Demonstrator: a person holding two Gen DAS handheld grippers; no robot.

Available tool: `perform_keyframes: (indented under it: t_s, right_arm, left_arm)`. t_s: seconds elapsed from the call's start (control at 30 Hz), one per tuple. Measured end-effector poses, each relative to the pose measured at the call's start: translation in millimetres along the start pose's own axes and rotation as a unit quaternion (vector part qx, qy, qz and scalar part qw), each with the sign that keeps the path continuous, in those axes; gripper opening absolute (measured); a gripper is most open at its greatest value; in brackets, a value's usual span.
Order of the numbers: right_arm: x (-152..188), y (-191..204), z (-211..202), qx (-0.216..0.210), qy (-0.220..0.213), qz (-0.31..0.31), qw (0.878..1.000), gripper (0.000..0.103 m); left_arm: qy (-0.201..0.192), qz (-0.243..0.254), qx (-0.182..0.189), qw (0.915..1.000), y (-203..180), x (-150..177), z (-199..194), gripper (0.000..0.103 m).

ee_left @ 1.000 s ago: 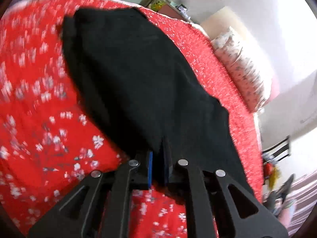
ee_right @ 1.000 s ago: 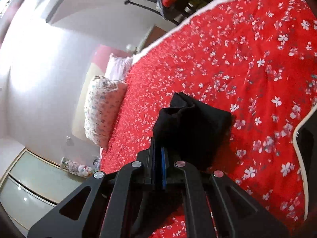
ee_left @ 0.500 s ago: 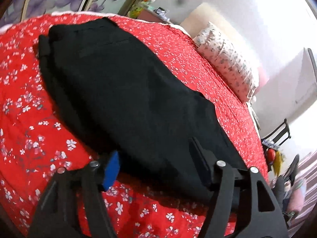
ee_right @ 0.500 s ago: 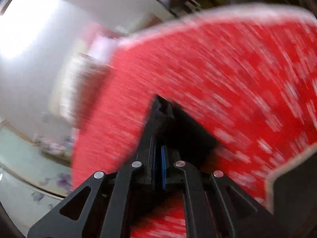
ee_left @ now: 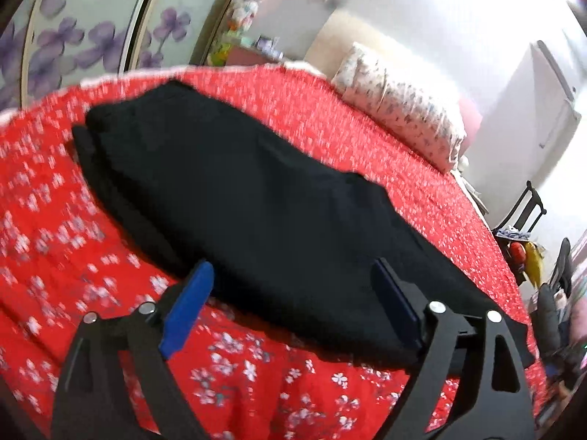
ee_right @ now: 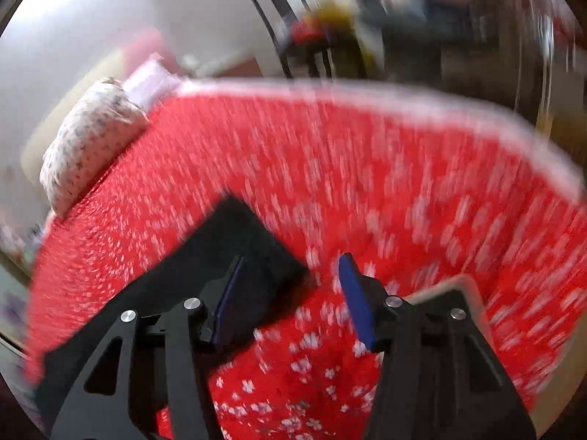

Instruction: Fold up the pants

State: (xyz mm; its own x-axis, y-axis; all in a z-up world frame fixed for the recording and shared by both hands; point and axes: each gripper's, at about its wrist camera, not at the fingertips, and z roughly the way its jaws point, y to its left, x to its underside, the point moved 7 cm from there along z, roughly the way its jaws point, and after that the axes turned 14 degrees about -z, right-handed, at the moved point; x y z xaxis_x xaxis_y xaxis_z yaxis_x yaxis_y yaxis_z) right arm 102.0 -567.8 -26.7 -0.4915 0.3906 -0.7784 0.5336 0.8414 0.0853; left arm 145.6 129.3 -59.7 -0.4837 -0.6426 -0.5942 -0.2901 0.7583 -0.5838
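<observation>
The black pants (ee_left: pixel 234 190) lie flat and lengthwise on the red flowered bedspread (ee_left: pixel 73 242). My left gripper (ee_left: pixel 293 275) is open and empty, just above the near edge of the pants. In the right wrist view one end of the pants (ee_right: pixel 227 249) lies at the lower left. My right gripper (ee_right: pixel 290 267) is open and empty, with its left finger over the corner of that end. The right wrist view is blurred.
A flowered pillow (ee_left: pixel 400 117) lies at the head of the bed and also shows in the right wrist view (ee_right: pixel 88 139). A black chair (ee_left: pixel 524 209) with clutter stands beyond the bed. The bed's white edge (ee_right: pixel 477 113) runs along the far side.
Both grippers have let go of the pants and opened. The left opened first and drew back; the right swung round and released its end onto the bed.
</observation>
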Motion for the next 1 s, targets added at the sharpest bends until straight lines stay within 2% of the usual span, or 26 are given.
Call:
perform_keyframes:
  t_s: [0.07, 0.13, 0.17, 0.2, 0.23, 0.33, 0.43, 0.5, 0.6, 0.67, 0.87, 1.0]
  right_arm:
    - [-18, 43, -16, -0.040, -0.046, -0.075, 0.995, 0.054]
    - [-27, 121, -25, -0.161, -0.049, -0.161, 0.973, 0.054]
    - [-25, 170, -28, -0.242, -0.032, -0.197, 0.950, 0.054]
    - [-22, 206, -30, -0.298, -0.017, -0.219, 0.929, 0.054]
    - [-18, 246, -33, -0.355, 0.000, -0.243, 0.903, 0.054]
    - [2, 353, -38, -0.475, 0.049, -0.298, 0.826, 0.054]
    - [30, 436, -31, -0.516, 0.091, -0.364, 0.770, 0.054]
    - [51, 480, -19, -0.507, 0.108, -0.422, 0.744, 0.054]
    - [74, 522, -4, -0.498, 0.124, -0.478, 0.713, 0.054]
    - [90, 530, -2, -0.488, 0.131, -0.501, 0.702, 0.054]
    - [118, 541, 24, -0.447, 0.157, -0.557, 0.682, 0.051]
    - [117, 540, 32, -0.442, 0.154, -0.553, 0.689, 0.042]
  left_arm:
    - [-0.033, 0.021, 0.006, 0.9992, -4, -6, -9, 0.098]
    - [-0.064, 0.044, 0.000, 0.9969, -7, -11, -16, 0.101]
    - [-0.076, 0.055, -0.005, 0.9955, -8, -11, -17, 0.101]
    - [-0.079, 0.060, -0.006, 0.9950, -8, -10, -17, 0.101]
    - [-0.079, 0.062, -0.005, 0.9950, -7, -8, -15, 0.101]
    - [-0.075, 0.059, -0.017, 0.9953, -4, -7, -11, 0.101]
    - [-0.060, 0.044, -0.044, 0.9962, 5, -9, -1, 0.101]
    - [-0.043, 0.040, -0.042, 0.9974, 6, -8, 6, 0.101]
    - [-0.044, 0.048, -0.044, 0.9969, 7, -6, 6, 0.101]
    - [-0.045, 0.051, -0.044, 0.9967, 6, -5, 5, 0.101]
    - [-0.024, 0.036, -0.046, 0.9980, 13, -4, 13, 0.101]
    - [-0.018, 0.036, -0.046, 0.9981, 14, -3, 15, 0.101]
